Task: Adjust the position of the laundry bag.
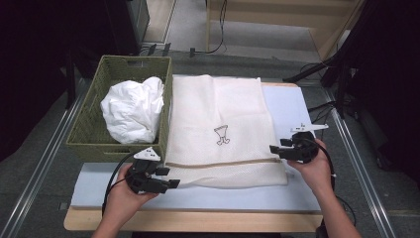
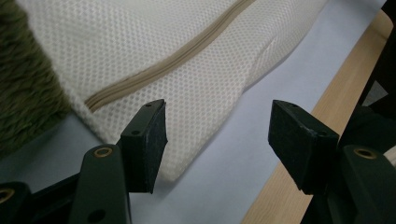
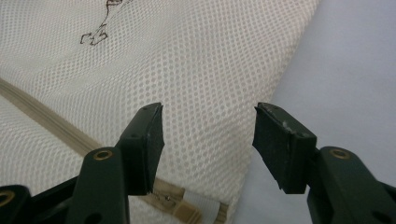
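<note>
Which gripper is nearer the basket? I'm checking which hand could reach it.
The left gripper, at the mesh bag's near left corner, just below the green basket. The right gripper is at the bag's far side.

A green woven basket [image 1: 89, 130] sits left on the pale blue mat [image 1: 287, 104] — crumpled white cloth [image 1: 132, 110] bundled inside it.
</note>
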`<state>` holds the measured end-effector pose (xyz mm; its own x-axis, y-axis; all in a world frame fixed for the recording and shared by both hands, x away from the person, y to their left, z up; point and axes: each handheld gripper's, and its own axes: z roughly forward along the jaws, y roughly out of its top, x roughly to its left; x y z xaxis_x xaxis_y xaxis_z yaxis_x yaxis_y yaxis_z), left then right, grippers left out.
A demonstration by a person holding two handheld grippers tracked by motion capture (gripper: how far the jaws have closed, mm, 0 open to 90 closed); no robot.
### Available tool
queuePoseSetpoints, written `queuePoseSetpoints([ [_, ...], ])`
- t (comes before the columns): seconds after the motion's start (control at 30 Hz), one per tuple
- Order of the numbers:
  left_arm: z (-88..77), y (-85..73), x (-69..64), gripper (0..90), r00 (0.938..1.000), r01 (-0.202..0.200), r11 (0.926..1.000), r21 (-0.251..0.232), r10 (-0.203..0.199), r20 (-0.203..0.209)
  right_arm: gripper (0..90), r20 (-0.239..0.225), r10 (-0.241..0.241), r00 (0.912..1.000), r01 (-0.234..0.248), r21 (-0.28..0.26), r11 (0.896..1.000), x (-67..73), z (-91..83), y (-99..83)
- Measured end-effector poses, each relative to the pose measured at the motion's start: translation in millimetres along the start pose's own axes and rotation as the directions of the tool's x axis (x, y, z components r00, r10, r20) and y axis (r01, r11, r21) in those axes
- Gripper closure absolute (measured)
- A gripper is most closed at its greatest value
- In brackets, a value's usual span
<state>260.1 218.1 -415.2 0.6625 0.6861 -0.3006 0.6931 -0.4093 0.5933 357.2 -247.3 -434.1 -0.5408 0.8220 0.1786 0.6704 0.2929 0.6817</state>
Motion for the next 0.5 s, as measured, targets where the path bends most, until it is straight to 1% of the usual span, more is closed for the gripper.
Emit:
queuePoseSetpoints([
  [0.1, -5.5, -7.9, -0.8, 37.7, 0.9993, 0.023, 0.9997, -0.008, -0.023, -0.028, 44.7, 0.007, -0.015, 0.9999, 0.015, 0.005, 1.0, -0.2, 4.2, 5.9],
  [0.17, -9.1, -12.4, -2.3, 37.7, 0.9987, 0.023, 0.9996, -0.018, -0.024, -0.045, 45.0, 0.013, -0.012, 0.9998, 0.012, 0.004, 1.0, -0.6, 5.6, 8.8],
  [0.2, -9.1, -12.4, -2.3, 37.8, 0.9987, 0.023, 0.9996, -0.018, -0.024, -0.045, 45.4, 0.011, -0.012, 0.9999, 0.012, 0.002, 1.0, -1.5, 6.2, 10.2],
  [0.23, -11.3, -16.6, -1.4, 37.8, 0.9975, 0.044, 0.9985, -0.032, -0.045, -0.054, 45.7, 0.015, -0.005, 0.9999, 0.005, -0.003, 1.0, -2.1, 6.7, 11.8],
  [0.3, -11.3, -19.9, 0.4, 37.6, 0.9954, 0.06, 0.9977, -0.03, -0.062, -0.074, 46.1, 0.008, 0.01, 0.9999, -0.01, -0.017, 1.0, -4.7, 8.6, 13.8],
  [0.33, -11.5, -22.0, 1.7, 37.6, 0.9945, 0.07, 0.9971, -0.032, -0.072, -0.076, 46.1, 0.011, 0.018, 0.9998, -0.018, -0.01, 1.0, -5.5, 9.4, 15.1],
  [0.37, -11.7, -23.4, 2.2, 37.6, 0.9933, 0.08, 0.9962, -0.035, -0.083, -0.081, 46.1, 0.021, 0.019, 0.9996, -0.018, -0.008, 1.0, -6.5, 10.5, 16.7],
  [0.4, -11.5, -24.5, 2.8, 37.6, 0.9922, 0.087, 0.9954, -0.039, -0.091, -0.086, 46.1, 0.021, 0.022, 0.9995, -0.022, -0.012, 1.0, -7.1, 11.5, 17.9],
  [0.47, -10.9, -25.2, 3.9, 37.7, 0.992, 0.092, 0.995, -0.039, -0.095, -0.083, 46.2, 0.022, 0.026, 0.9994, -0.025, -0.013, 1.0, -7.7, 12.7, 19.0],
  [0.5, -7.4, -26.5, 6.4, 37.6, 0.9891, 0.111, 0.993, -0.041, -0.115, -0.092, 46.2, 0.038, 0.018, 0.9991, -0.018, -0.003, 1.0, -8.9, 15.7, 21.1],
])
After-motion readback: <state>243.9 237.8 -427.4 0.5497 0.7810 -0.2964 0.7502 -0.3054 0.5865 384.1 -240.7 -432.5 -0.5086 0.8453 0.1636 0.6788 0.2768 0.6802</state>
